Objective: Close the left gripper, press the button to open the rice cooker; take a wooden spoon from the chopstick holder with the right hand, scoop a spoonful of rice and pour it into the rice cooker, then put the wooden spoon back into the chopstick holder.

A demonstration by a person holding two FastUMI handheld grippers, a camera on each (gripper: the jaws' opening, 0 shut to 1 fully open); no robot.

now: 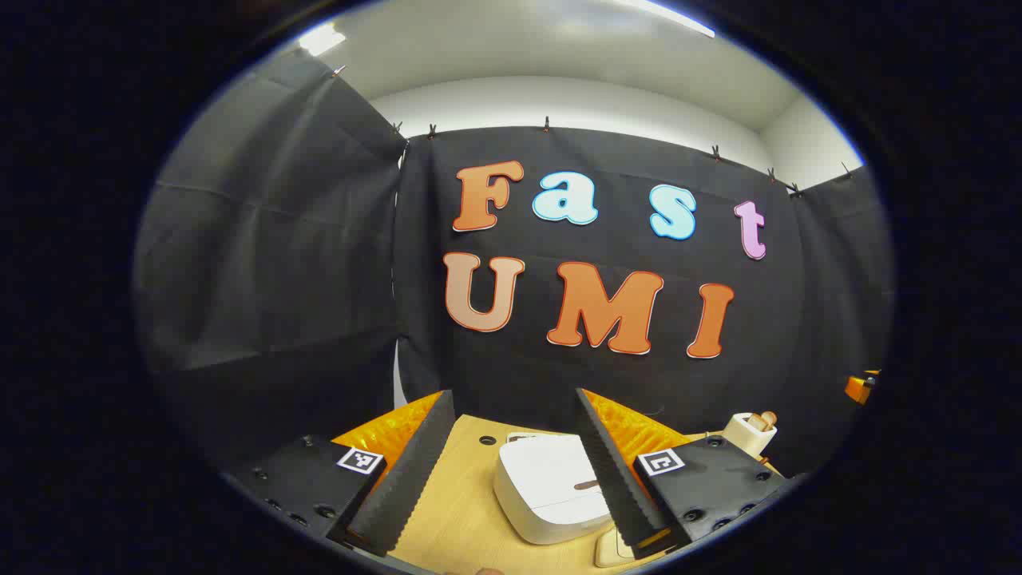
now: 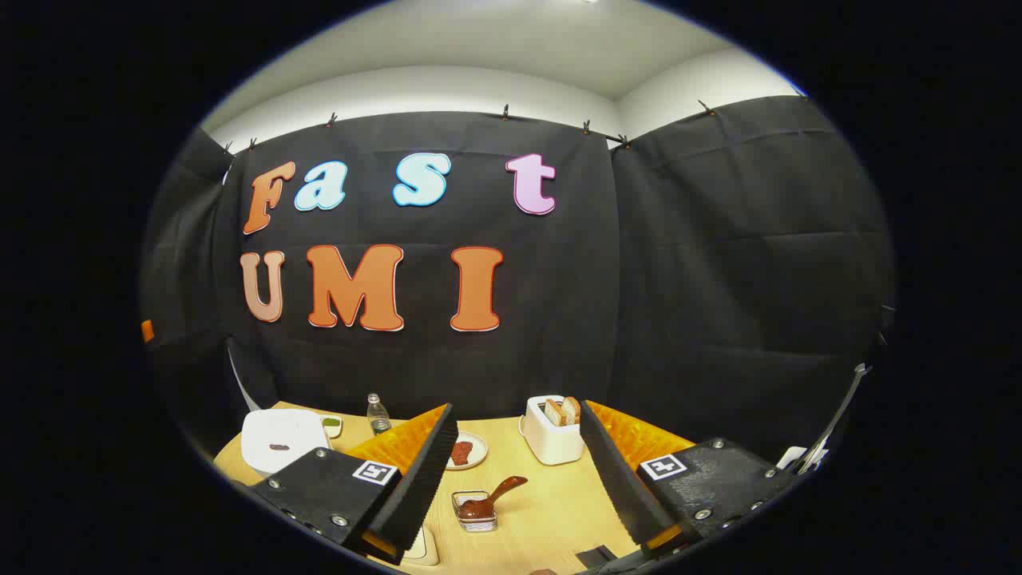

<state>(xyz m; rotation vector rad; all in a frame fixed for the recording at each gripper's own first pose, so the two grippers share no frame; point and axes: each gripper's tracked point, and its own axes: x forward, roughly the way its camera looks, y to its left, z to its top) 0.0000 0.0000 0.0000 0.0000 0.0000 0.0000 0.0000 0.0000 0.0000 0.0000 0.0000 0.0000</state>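
Left gripper [image 1: 511,471]: jaws spread wide, nothing between fingers, hovering above wooden table [image 1: 463,511]. Just beyond fingertips, white rice cooker [image 1: 551,487], lid down, brown button mark on top. Further right, white chopstick holder [image 1: 749,434] with wooden handle sticking out.

Right gripper [image 2: 519,479]: jaws also spread, empty. Between fingers on table, small wire basket with dark brown spoon [image 2: 487,503]. Behind it, small plate [image 2: 467,451] and white toaster [image 2: 555,431] with bread. Far left, rice cooker [image 2: 283,439], beside it small bottle [image 2: 377,414].
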